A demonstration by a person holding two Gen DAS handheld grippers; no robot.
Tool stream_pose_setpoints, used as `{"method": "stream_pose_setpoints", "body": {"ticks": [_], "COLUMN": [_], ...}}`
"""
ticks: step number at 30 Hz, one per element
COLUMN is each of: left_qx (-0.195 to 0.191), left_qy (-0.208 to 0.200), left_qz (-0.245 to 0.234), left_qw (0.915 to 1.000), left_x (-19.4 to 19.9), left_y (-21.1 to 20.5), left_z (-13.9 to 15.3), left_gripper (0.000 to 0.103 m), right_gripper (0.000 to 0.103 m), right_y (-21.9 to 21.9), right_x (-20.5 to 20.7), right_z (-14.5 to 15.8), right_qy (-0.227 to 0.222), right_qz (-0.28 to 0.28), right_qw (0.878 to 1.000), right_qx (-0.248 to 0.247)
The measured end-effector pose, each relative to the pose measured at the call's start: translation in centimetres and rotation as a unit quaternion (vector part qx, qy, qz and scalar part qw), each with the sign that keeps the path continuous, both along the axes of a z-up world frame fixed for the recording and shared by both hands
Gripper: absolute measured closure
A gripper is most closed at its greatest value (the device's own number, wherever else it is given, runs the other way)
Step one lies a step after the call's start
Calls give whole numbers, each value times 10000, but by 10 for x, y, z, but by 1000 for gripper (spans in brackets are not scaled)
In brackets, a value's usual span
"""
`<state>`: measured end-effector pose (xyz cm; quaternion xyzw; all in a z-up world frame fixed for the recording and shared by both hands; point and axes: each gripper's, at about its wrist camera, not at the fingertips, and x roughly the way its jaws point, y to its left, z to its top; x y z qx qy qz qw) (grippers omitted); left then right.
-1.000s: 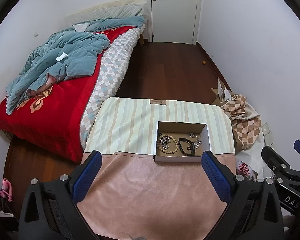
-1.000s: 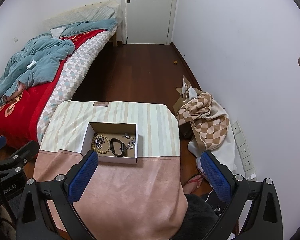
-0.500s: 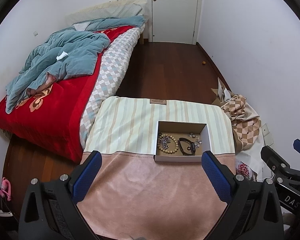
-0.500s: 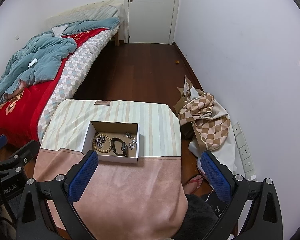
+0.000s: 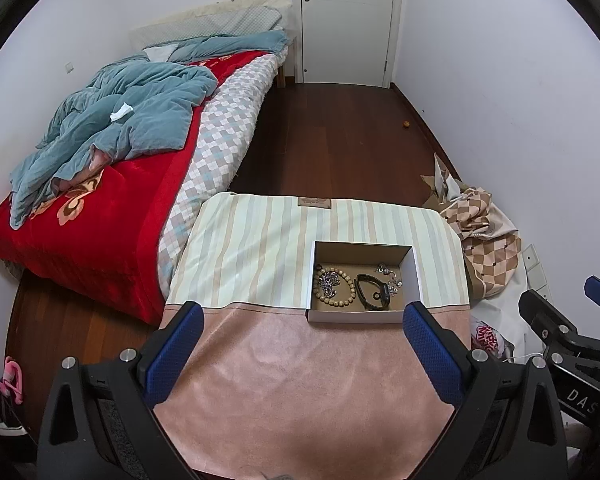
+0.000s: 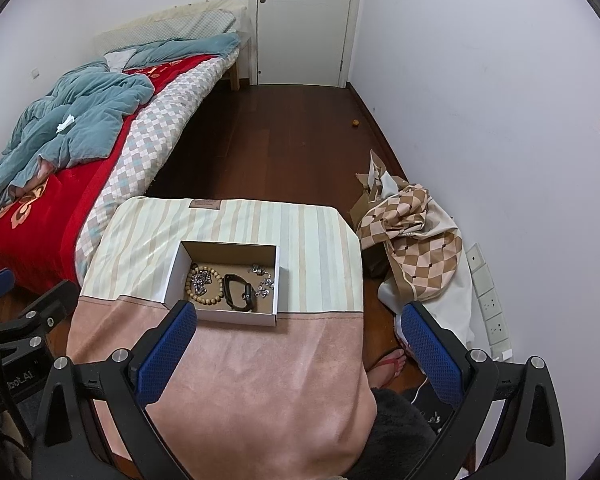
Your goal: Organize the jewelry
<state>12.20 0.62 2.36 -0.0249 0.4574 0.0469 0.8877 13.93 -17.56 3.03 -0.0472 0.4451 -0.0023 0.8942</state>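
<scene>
An open white cardboard box [image 5: 415, 276] [image 6: 172, 276] sits on a cloth-covered table. Inside lie a wooden bead bracelet [image 5: 350, 299] [image 6: 206, 299], a silver chain [image 5: 329, 282] [image 6: 199, 280] within its ring, a black band [image 5: 374, 292] [image 6: 239, 293] and small silver pieces [image 5: 390, 276] [image 6: 262, 280]. My left gripper [image 5: 302, 318] hovers open high above the near half of the table, its fingers empty. My right gripper [image 6: 300, 318] is open too, equally high and just right of the left one, nothing between its blue pads [image 6: 430, 350].
The table cloth [image 5: 300, 380] is pink near me and striped farther away. A bed [image 5: 100, 184] with a red cover and a blue quilt stands to the left. A checked cloth heap [image 6: 416, 236] lies on the floor at right, by wall sockets. A person's sandalled foot [image 6: 388, 364] rests below the table.
Both views have shifted only slightly; the right gripper drifted a little, so the box sits marginally further right in its view. Nothing in the box has moved.
</scene>
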Motion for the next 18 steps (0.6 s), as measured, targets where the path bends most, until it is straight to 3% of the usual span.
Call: {"method": "stream_pose_setpoints", "body": {"ticks": [18], "left_qx": [21], "left_qy": [-4], "left_qz": [3], "left_qw": [10000], "left_x": [1], "left_y": [0], "left_z": [-1], "left_gripper": [1], "right_gripper": [0], "right_y": [-3], "right_x": [1], "right_z": [-3], "right_qy": [6], "right_qz": [-5], "right_qw": [10000], "right_qx": [-1]}}
